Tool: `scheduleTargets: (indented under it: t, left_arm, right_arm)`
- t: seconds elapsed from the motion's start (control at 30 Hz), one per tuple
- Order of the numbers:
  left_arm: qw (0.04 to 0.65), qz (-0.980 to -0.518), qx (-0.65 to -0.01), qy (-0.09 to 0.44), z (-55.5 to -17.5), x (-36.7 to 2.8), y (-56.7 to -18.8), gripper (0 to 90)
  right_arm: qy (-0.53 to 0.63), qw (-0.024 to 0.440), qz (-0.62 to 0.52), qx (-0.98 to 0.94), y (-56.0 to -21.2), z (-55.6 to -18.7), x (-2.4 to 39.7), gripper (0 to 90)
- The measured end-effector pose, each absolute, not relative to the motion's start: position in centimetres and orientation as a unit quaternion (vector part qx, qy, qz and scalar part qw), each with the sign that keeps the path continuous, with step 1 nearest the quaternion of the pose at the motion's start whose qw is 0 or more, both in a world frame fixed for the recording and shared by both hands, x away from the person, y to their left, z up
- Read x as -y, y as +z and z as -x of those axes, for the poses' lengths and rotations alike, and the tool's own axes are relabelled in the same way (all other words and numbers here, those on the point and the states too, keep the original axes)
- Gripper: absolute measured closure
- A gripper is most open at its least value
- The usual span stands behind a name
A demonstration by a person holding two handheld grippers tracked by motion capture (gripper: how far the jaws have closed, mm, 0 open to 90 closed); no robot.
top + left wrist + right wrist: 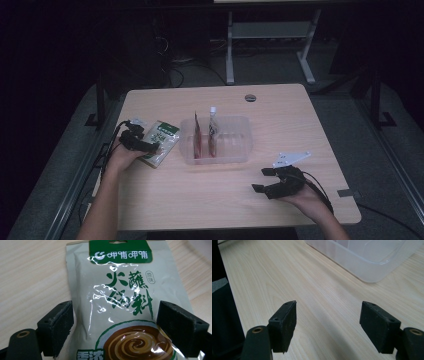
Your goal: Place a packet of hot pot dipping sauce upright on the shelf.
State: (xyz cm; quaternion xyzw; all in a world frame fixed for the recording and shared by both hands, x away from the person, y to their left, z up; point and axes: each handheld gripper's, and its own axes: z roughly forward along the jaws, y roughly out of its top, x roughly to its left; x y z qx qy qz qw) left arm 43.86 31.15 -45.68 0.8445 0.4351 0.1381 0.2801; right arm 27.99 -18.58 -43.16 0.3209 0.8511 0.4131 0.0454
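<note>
Left gripper view: sauce packet (125, 307) flat on table (32, 277) left of the clear bin (235, 145), long axis along left gripper (115, 325), green header away. Chinese print, "原味" legible. Jaws apart, straddling packet, pads off. Right gripper (328, 325) apart, empty.

The wooden table (210, 200) carries a green-white sauce packet (161, 141) and a clear plastic bin (235, 150).

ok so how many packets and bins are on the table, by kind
green and white sauce packet, lying flat on the table: 1
packets standing in the bin, one red, one with a white cap: 2
clear plastic bin: 1
total: 4
</note>
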Motion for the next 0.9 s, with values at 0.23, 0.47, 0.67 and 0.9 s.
scheduleTargets:
  t: [0.23,0.47,0.67,0.9]
  left_arm:
    - [0.284,-0.838,-0.448,0.126,-43.91,-31.18,-46.09,12.7]
    - [0.267,-0.848,-0.439,0.133,-43.6,-30.48,-45.62,28.7]
    - [0.265,-0.848,-0.437,0.139,-43.39,-30.55,-45.35,51.4]
    - [0.273,-0.846,-0.432,0.153,-43.09,-30.63,-45.37,75.2]
  right_arm:
    - [0.413,0.045,-0.325,-0.85,-43.06,-27.85,18.53,29.2]
    - [0.411,0.047,-0.321,-0.852,-43.01,-27.85,18.44,29.4]
    - [0.412,0.049,-0.32,-0.852,-42.96,-27.82,18.38,29.8]
    - [0.412,0.048,-0.321,-0.852,-43.01,-27.92,18.44,30.2]
